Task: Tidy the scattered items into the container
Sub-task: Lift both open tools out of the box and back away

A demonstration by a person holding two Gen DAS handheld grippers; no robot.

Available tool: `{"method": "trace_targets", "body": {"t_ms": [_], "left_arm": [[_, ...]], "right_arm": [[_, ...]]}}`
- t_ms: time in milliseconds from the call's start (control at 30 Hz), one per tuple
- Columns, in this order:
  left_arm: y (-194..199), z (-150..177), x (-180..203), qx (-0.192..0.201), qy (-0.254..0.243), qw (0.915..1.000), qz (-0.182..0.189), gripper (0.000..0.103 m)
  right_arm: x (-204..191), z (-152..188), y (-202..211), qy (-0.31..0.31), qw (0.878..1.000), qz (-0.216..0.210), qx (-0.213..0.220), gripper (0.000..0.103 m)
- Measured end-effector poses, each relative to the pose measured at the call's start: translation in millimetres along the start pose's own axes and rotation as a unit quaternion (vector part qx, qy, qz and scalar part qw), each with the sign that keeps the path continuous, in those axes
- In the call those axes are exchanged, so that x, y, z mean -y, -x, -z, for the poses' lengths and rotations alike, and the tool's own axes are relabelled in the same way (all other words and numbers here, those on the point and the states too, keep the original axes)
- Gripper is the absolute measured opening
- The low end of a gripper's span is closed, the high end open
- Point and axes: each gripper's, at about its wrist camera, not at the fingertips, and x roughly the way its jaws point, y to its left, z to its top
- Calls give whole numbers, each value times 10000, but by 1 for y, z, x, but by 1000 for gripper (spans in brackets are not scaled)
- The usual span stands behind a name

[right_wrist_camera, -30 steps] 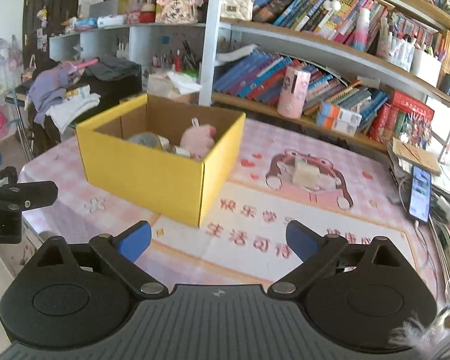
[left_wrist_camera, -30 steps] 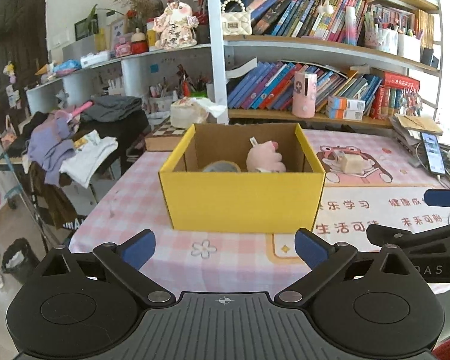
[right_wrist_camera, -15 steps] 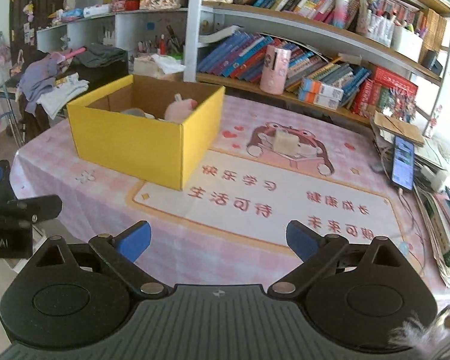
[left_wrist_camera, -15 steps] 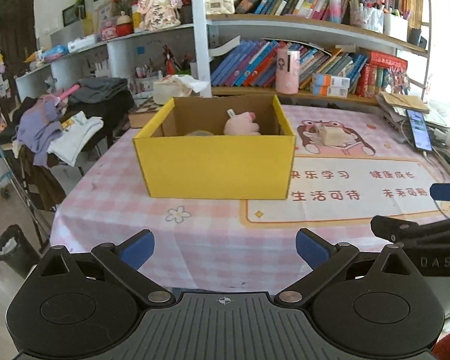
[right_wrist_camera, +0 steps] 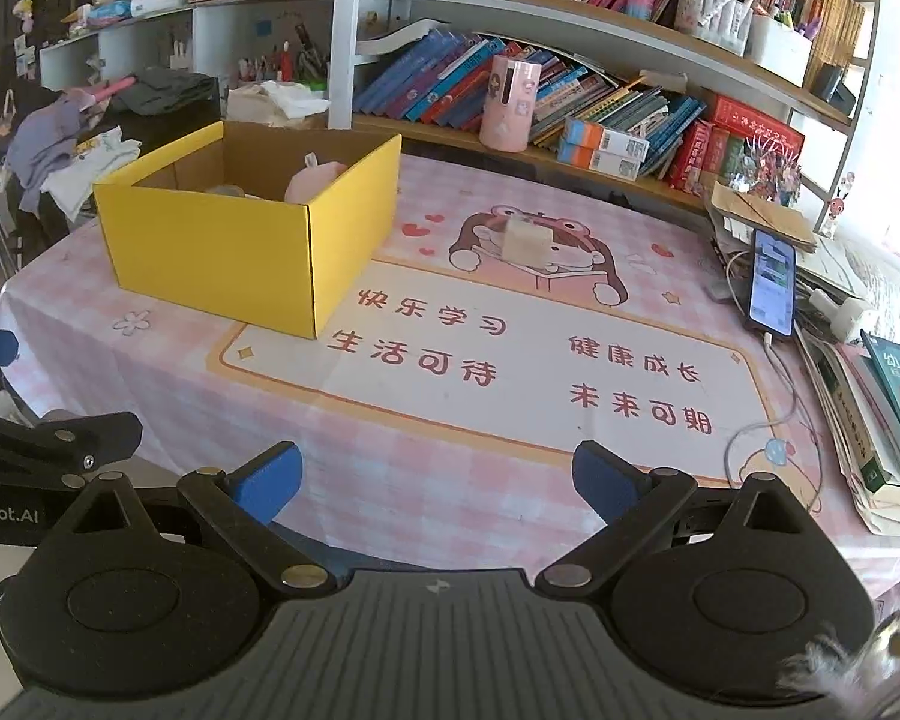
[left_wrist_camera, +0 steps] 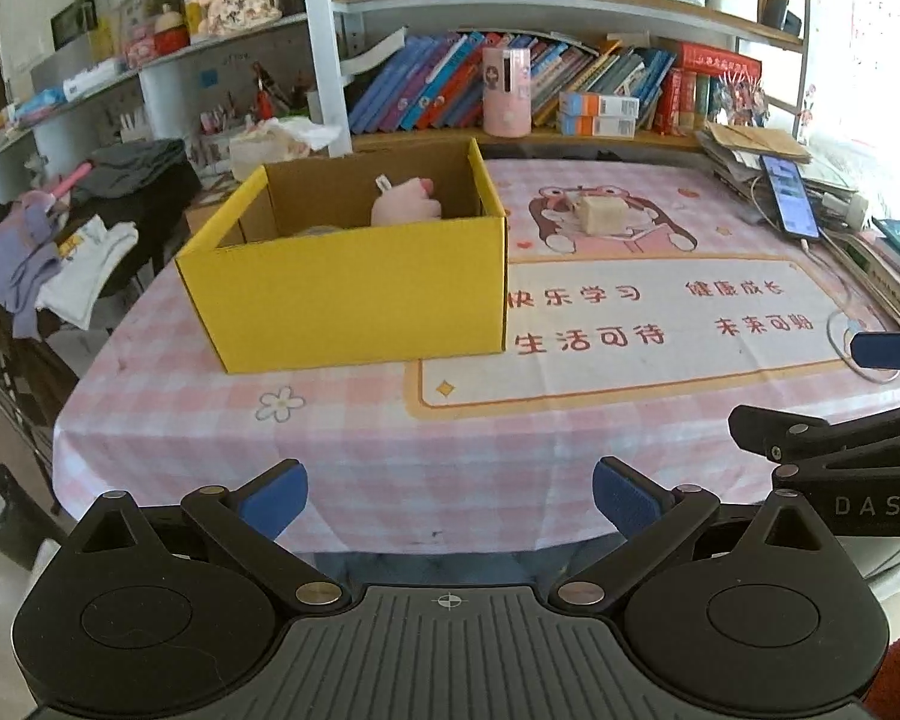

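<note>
Both the left gripper (left_wrist_camera: 447,495) and the right gripper (right_wrist_camera: 438,477) hover at the near edge of the surface (right_wrist_camera: 510,480), jaws spread wide and empty. The beige block (right_wrist_camera: 527,242) lies well ahead of them, right of the yellow box (right_wrist_camera: 240,240), which holds a pink plush toy (left_wrist_camera: 403,208).

A yellow box (left_wrist_camera: 354,294) sits open, far ahead of the left hand-held gripper (left_wrist_camera: 447,495). A pink plush toy (left_wrist_camera: 403,208) lies inside. A small beige block (right_wrist_camera: 528,242) sits outside it.
</note>
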Motion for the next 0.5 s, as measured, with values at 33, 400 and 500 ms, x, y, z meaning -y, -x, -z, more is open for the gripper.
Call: {"method": "trace_targets", "body": {"t_ms": [33, 400, 500], "left_arm": [[-2, -1, 0, -36, 11, 10000, 12, 102], [-24, -10, 18, -327, -142, 9992, 181, 102], [-31, -15, 27, -345, -190, 9988, 306, 102]], "right_arm": [[1, 0, -1, 7, 10000, 2, -4, 98], [19, -3, -17, -71, 9997, 110, -203, 99], [27, -3, -22, -110, 9995, 168, -261, 99]]}}
